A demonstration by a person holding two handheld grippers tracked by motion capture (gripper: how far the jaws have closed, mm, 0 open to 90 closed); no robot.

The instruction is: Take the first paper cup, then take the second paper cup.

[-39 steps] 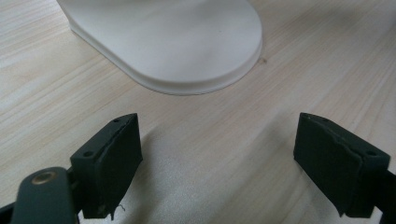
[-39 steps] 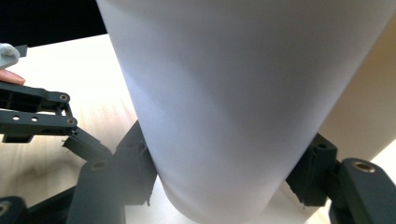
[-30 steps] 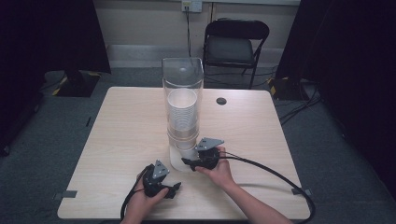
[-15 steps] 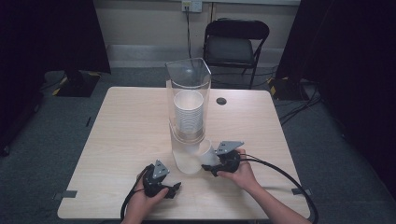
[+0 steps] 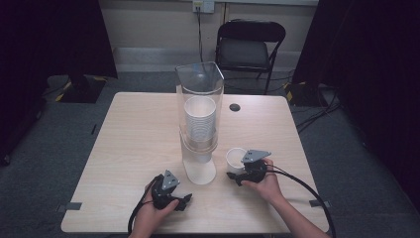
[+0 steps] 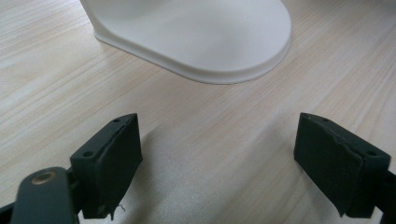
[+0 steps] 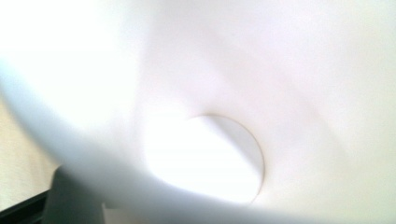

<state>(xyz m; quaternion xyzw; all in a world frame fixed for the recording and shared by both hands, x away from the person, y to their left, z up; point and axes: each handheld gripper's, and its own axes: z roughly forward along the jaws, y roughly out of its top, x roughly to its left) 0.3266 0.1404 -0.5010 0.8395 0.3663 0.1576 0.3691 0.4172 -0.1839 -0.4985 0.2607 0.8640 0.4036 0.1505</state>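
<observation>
Smooth white paper cup (image 5: 236, 158) sits upright on the pale wood-grain table (image 5: 129, 148), right at the right claw (image 5: 236, 176); its jaws have just been opening, grip unclear. Left claw (image 6: 219, 163) spread wide, the clear cup dispenser's (image 5: 199, 124) glossy white rounded base (image 6: 201, 37) just ahead.

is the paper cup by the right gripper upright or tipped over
Upright: the cup stands on the table, its open mouth facing up; the right gripper view looks down into its empty inside.

table (image 5: 129, 148): light wood, rounded corners
on it: cup dispenser (image 5: 199, 171), white paper cup (image 5: 236, 159), black disc (image 5: 235, 107)
</observation>
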